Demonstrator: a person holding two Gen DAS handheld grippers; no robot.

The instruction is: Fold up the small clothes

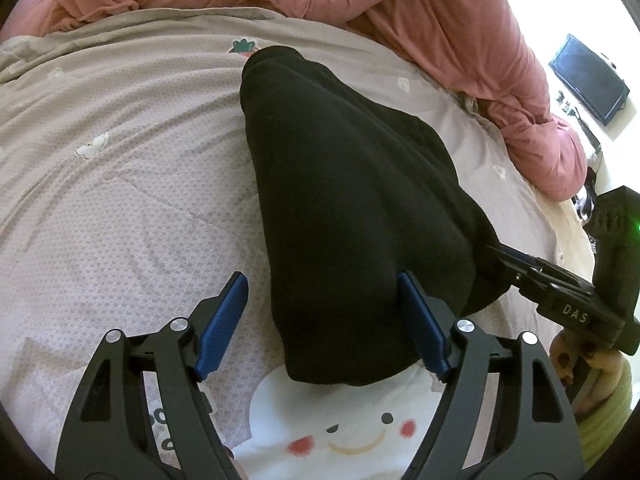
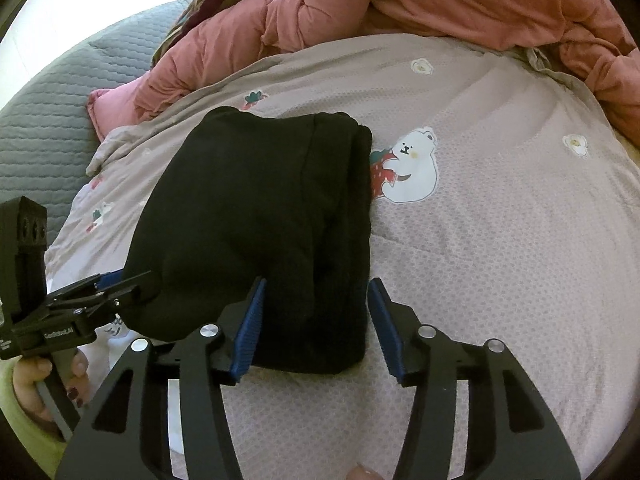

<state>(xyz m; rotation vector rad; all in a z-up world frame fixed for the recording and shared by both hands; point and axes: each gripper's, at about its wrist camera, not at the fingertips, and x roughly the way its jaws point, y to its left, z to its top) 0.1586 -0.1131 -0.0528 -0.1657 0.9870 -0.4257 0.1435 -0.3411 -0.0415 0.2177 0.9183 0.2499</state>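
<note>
One black garment [image 2: 260, 216] on patterned bedspread [image 2: 500, 240] (bear print), pink quilt [image 2: 400, 0] behind

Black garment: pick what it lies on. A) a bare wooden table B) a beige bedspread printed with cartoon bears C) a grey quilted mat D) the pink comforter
B: the folded black garment rests on the beige bedspread with its bear print, while the pink comforter is bunched up behind it.

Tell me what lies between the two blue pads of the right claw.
The near edge of the folded black garment lies between the right claw pads, seemingly unpressed; the right wrist view shows it.
</note>
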